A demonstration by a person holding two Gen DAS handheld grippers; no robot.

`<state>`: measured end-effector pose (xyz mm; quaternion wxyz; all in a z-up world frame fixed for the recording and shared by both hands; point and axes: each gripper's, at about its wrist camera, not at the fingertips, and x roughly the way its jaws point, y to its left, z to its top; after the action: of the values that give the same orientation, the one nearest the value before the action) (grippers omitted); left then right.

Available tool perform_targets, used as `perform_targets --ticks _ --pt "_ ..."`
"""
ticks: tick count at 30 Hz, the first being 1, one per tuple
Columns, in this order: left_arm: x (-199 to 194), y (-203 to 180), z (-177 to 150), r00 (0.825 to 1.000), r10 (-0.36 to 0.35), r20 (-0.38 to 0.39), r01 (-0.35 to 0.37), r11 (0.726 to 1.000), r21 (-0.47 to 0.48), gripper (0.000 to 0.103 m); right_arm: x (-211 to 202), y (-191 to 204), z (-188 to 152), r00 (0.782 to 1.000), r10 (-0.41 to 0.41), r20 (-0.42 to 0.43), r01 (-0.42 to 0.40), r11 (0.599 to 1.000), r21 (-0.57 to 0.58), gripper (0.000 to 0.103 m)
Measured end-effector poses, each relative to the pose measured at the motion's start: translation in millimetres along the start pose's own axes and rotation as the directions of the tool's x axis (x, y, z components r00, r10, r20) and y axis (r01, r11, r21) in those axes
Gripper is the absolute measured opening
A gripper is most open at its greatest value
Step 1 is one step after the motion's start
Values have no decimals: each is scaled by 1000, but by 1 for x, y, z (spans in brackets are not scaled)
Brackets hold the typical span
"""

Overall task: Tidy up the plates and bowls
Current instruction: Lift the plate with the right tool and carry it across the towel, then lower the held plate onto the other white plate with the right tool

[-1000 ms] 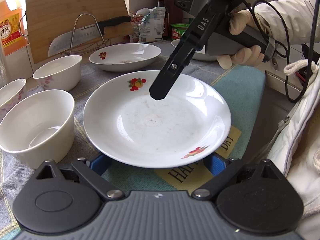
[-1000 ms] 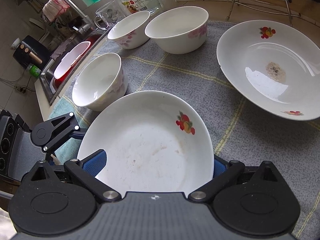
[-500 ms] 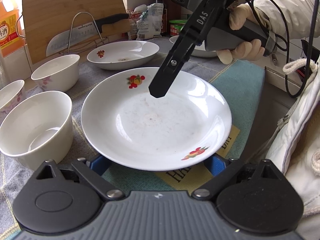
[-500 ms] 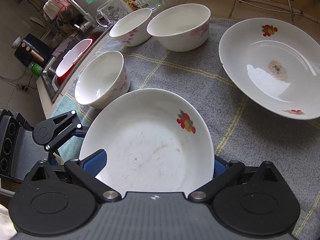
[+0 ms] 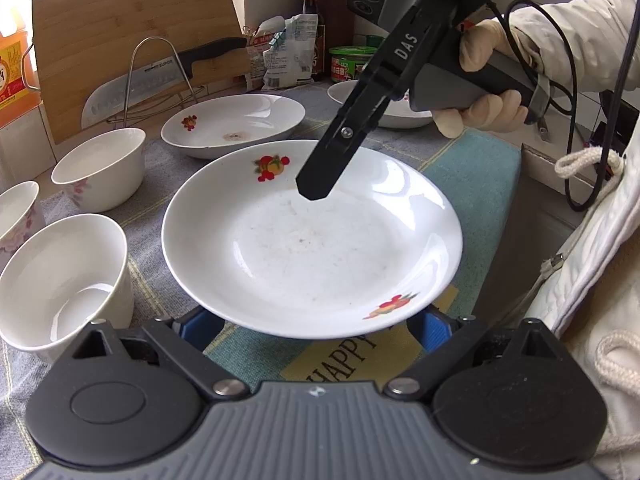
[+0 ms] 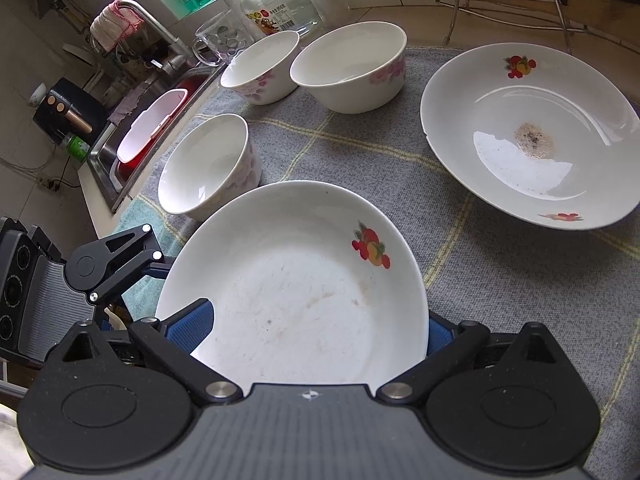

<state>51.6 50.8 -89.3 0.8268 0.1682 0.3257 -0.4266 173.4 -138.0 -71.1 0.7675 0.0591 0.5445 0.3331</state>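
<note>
A white deep plate (image 5: 312, 240) with fruit prints hangs just above the cloth, held from two sides. My left gripper (image 5: 315, 326) stands wide, with both blue pads tucked under the plate's near rim against its underside. My right gripper (image 6: 312, 328) takes the opposite rim. One of its fingers (image 5: 332, 160) reaches over the inside of the plate (image 6: 296, 292); the other is hidden below. A left gripper finger (image 6: 120, 256) slips beneath the plate's edge. A second, soiled plate (image 6: 528, 136) lies farther back. Three white bowls (image 6: 208, 164) (image 6: 260, 66) (image 6: 348, 66) stand to the left.
A grey checked cloth (image 6: 500, 280) covers the counter. A third plate (image 5: 396, 118) sits behind the gloved hand (image 5: 488, 92). A knife on a wire rack (image 5: 160, 80), a cutting board (image 5: 132, 20), bottles and jars line the back. The sink (image 6: 132, 140) lies left.
The plate keeps its place between both grippers. The bowls and the far plate have shifted slightly in both views, so grippers and plate drifted a little together.
</note>
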Motion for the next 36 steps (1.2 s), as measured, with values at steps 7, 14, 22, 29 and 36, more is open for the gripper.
perform_targets --ticks 7,14,22,29,36 --pt "7 -11 14 1000 -12 -1 12 1000 13 97 -18 -8 -7 1000 0 24 0 1000 8 103" --pt "20 -26 30 999 -33 1 33 999 36 97 -38 -23 -14 999 -8 51 6 1000 29 103" --pt "37 -40 54 998 -61 4 61 995 75 97 -64 -44 -26 996 -33 81 29 998 54 103" --pt "54 -50 74 997 -83 2 82 992 93 97 -88 -67 -36 994 -50 100 43 996 73 103" --pt "70 -59 94 995 -96 1 95 988 119 97 -111 -88 -42 990 -65 126 55 995 87 103"
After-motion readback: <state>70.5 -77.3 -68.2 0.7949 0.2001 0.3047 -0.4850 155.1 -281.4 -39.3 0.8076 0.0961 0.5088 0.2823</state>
